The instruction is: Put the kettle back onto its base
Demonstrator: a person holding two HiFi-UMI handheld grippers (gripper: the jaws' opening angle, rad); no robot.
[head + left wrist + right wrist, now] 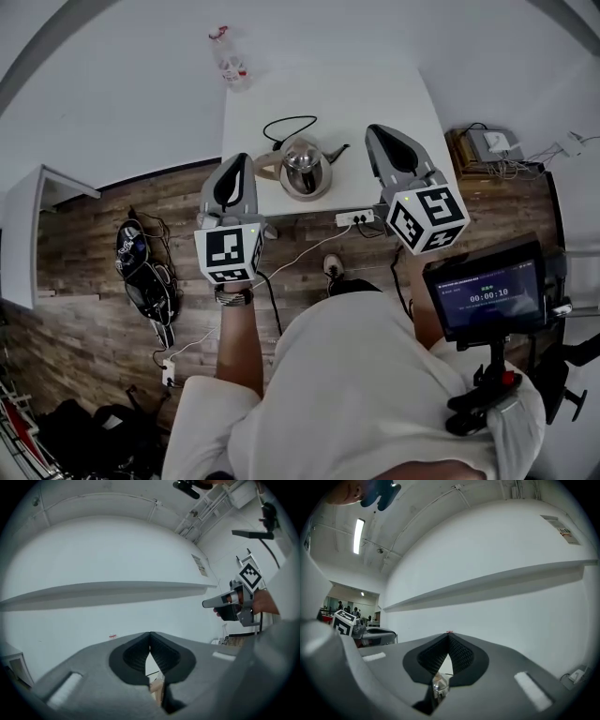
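Both grippers raised, jaws shut, nothing held. I am holding my left gripper (pixel 241 161) and my right gripper (pixel 376 131) level and above the table (pixel 394 103). Each pair of jaws is pressed together with nothing between the pads. In the left gripper view (pixel 150 641) and the right gripper view (pixel 449 644) the ribbed pads are meeting along one seam.

The kettle (pixel 305 169) is standing upright ahead of and below both grippers, between their tips and touching neither. Its spout is pointing toward my right gripper and its handle toward my left. I cannot separate the base from the kettle's underside. Since the kettle is sitting flat with its cord (pixel 286 127) looping just beyond it, I judge that it is probably resting on that base already. That would explain why my grippers are hanging clear and empty.

Count:
- two grippers
- one kettle
- one cord loop
- one table
- one bottle (pixel 229 59), well beyond my left gripper's tip
- one power strip (pixel 355 217), below my right gripper at the table's near edge
- one screen (pixel 492 295), behind my right gripper
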